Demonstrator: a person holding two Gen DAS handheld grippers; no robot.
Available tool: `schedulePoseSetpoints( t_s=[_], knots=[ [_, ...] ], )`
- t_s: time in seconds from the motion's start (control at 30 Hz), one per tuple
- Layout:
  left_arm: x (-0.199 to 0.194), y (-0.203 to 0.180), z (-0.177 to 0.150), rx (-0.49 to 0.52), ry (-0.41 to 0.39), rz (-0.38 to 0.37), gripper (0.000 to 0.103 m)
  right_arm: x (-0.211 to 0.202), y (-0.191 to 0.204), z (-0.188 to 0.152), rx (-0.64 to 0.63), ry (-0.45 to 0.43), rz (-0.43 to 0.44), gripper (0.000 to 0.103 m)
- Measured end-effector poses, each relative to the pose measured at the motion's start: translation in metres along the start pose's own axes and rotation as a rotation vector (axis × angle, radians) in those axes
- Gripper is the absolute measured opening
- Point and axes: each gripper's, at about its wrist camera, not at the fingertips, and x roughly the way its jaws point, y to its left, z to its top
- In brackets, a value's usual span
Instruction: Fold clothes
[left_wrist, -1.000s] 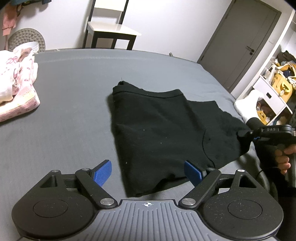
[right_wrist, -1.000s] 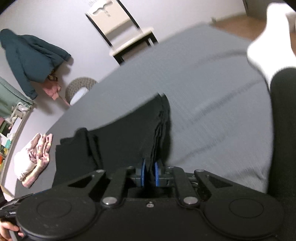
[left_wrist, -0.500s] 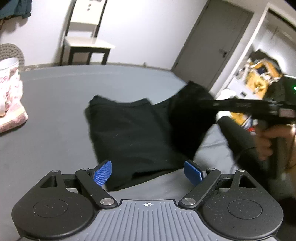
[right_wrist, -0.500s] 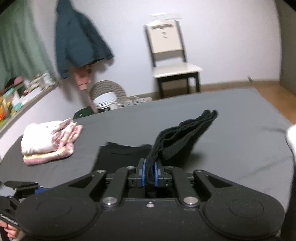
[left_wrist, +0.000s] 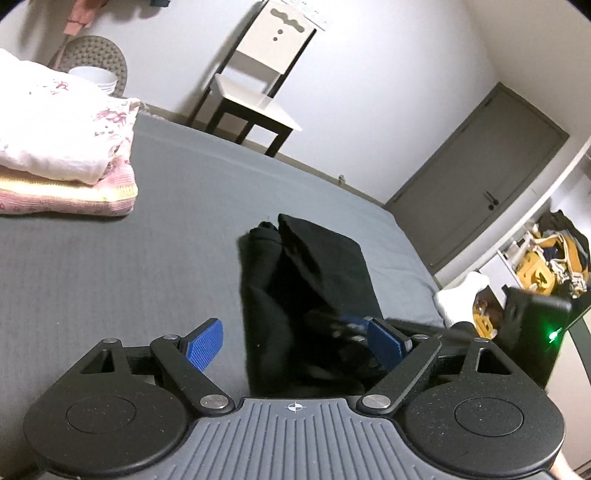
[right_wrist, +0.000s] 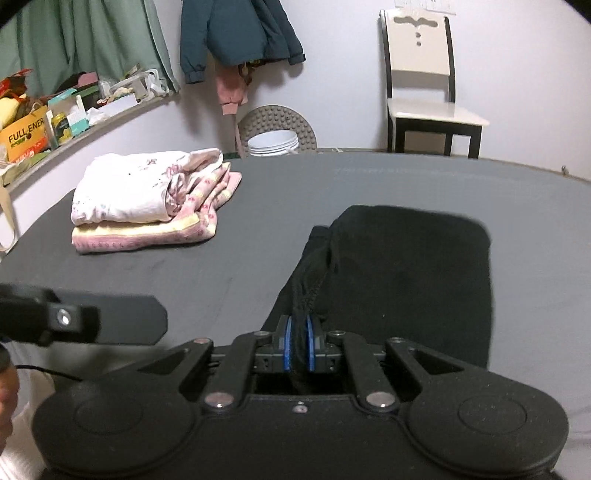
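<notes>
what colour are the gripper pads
Blue pads, clearest in the left wrist view.

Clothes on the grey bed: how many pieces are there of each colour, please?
Black: 1, the black garment, held by the right tool.
Pink and white: 2, folded, stacked: white floral piece on pink piece.
Total: 3.
</notes>
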Motion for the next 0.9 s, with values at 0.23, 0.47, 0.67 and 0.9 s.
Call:
schedulePoseSetpoints(
  t_s=[0.23, 0.47, 0.67, 0.9],
  knots=[
    [0.001, 0.007, 0.000, -0.073, -0.009, 0.035, 0.086, -0.002, 0.000, -0.005, 0.024, -0.024, 0.054, 0.020],
    [0.003, 0.007, -0.001, -0.068, -0.009, 0.062, 0.086, -0.019, 0.004, -0.019, -0.135, -0.023, 0.195, 0.055],
    [0.013, 0.009, 0.001, -0.078, -0.002, 0.093, 0.086, -0.050, 0.004, -0.030, -0.313, -0.079, 0.161, 0.055],
    [0.021, 0.004, -0.001, -0.047, 0.009, 0.092, 0.086, -0.032, 0.030, -0.047, -0.529, -0.110, 0.066, 0.022]
  ],
)
